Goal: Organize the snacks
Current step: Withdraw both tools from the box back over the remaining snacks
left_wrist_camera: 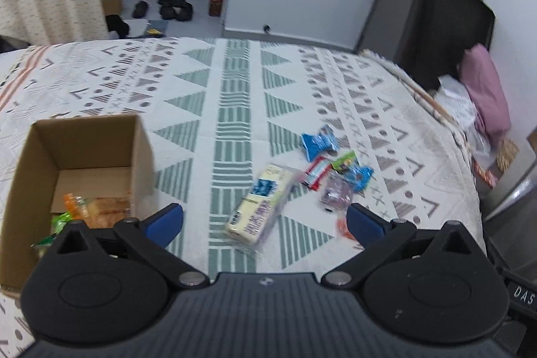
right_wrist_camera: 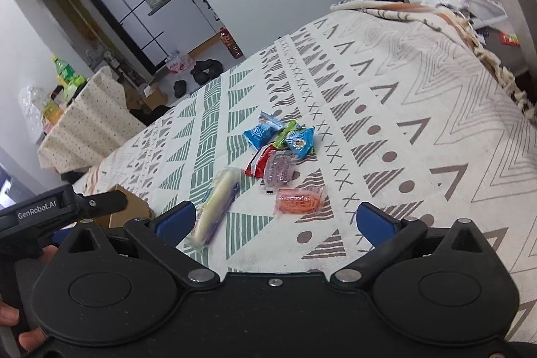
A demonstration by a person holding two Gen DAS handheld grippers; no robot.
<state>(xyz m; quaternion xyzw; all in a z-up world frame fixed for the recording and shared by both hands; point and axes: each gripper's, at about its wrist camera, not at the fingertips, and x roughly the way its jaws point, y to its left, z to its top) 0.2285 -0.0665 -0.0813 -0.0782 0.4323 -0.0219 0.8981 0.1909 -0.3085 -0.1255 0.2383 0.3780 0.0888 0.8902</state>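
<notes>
On the patterned cloth point(left_wrist_camera: 235, 83), going left to right, your cardboard box point(left_wrist_camera: 40, 163) sits at the left with a few snacks already inside. Your left gripper point(left_wrist_camera: 265, 220) hangs spread wide with nothing in it, just above the long cream packet point(left_wrist_camera: 258, 207). Right of that lies the cluster of small wrappers point(right_wrist_camera: 282, 153), and nearest you the orange packet point(right_wrist_camera: 298, 200). Your right gripper point(right_wrist_camera: 275, 220) is equally wide apart and empty.
</notes>
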